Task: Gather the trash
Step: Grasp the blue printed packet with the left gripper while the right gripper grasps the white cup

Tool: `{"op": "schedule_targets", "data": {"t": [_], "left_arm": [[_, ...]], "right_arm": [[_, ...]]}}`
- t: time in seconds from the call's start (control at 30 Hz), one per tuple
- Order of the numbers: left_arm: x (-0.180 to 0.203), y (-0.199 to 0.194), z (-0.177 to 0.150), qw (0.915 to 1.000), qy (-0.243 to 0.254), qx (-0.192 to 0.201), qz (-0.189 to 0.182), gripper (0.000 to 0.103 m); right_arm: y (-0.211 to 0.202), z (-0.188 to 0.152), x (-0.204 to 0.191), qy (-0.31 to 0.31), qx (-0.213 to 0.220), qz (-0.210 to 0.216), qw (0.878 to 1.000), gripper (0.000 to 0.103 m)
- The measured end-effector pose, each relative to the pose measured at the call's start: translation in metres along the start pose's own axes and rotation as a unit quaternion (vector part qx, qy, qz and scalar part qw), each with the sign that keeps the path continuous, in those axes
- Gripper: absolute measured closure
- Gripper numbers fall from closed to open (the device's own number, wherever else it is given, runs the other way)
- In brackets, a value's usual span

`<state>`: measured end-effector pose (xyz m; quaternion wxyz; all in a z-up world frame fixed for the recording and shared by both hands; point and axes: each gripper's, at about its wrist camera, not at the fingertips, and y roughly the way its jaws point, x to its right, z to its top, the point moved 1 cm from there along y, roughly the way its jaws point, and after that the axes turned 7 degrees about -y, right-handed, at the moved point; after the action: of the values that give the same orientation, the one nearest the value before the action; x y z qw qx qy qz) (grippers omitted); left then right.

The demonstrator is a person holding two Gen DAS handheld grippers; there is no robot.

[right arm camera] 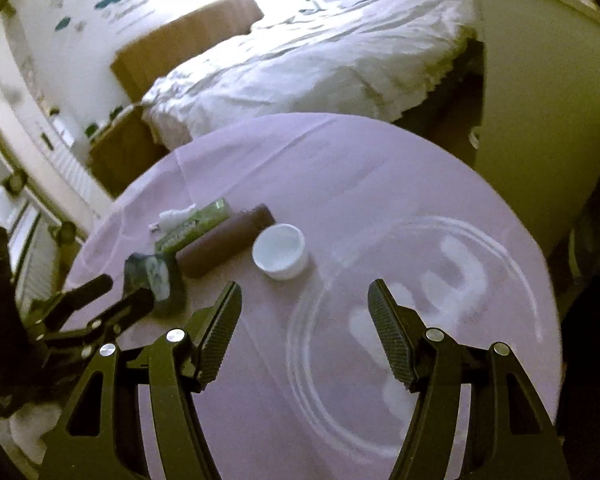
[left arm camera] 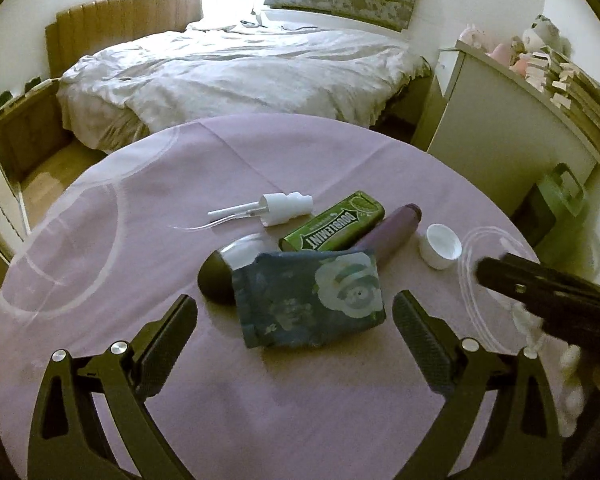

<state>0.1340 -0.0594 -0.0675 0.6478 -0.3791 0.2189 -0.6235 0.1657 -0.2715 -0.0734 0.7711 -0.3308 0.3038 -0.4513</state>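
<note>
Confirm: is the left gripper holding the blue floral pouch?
No. The left gripper stands wide open, its pads either side of the blue floral pouch, which lies on the table.

Blown-out window glare, dim fisheye-warped edges

A round table (left arm camera: 148,364) under a lilac cloth printed with pale white rings carries 6 things. Taking the green Doublemint gum box (left arm camera: 332,224) as landmark: a white pump sprayer head (left arm camera: 276,210) lies just left of it, apart; a purple tube (left arm camera: 388,232) lies against its right side; a white cap (left arm camera: 442,246), open side up, sits beyond the tube; a dark floral pouch (left arm camera: 310,300) lies in front, its edge overlapping a dark rounded bottle (left arm camera: 230,264) to the front left.
</note>
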Motion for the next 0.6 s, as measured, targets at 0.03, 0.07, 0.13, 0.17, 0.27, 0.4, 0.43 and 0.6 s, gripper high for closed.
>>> {"op": "schedule_targets", "data": {"t": [0.03, 0.07, 0.13, 0.17, 0.27, 0.4, 0.43, 0.6], "left_arm": [[0.000, 0.001, 0.000, 1.0000, 0.000, -0.001, 0.000, 0.006], [0.001, 0.002, 0.000, 1.0000, 0.001, -0.003, 0.000, 0.006], [0.002, 0.005, 0.001, 1.0000, 0.000, -0.007, 0.001, 0.006], [0.002, 0.007, 0.001, 1.0000, -0.001, -0.009, 0.003, 0.006], [-0.002, 0.012, 0.001, 0.9998, -0.008, -0.016, 0.002, 0.008], [-0.008, 0.013, 0.000, 0.9997, -0.017, -0.010, -0.014, 0.019], [-0.007, 0.012, 0.000, 0.9997, -0.016, -0.009, -0.017, 0.025], [-0.009, 0.008, -0.001, 0.9991, -0.019, -0.005, -0.038, 0.042]], "right_arm": [[0.008, 0.004, -0.004, -0.010, -0.006, -0.005, 1.000, 0.037], [0.016, 0.008, -0.008, -0.019, -0.011, -0.011, 1.000, 0.037], [0.027, 0.013, -0.012, -0.031, -0.018, -0.020, 0.999, 0.037], [0.030, 0.013, -0.012, -0.034, -0.021, -0.021, 0.999, 0.037], [0.037, 0.015, -0.017, -0.049, -0.020, -0.034, 0.998, 0.044], [0.038, 0.013, -0.016, -0.050, -0.019, -0.039, 0.998, 0.064], [0.037, 0.013, -0.016, -0.049, -0.018, -0.040, 0.998, 0.065], [0.029, 0.006, -0.016, -0.038, -0.009, -0.034, 0.999, 0.065]]}}
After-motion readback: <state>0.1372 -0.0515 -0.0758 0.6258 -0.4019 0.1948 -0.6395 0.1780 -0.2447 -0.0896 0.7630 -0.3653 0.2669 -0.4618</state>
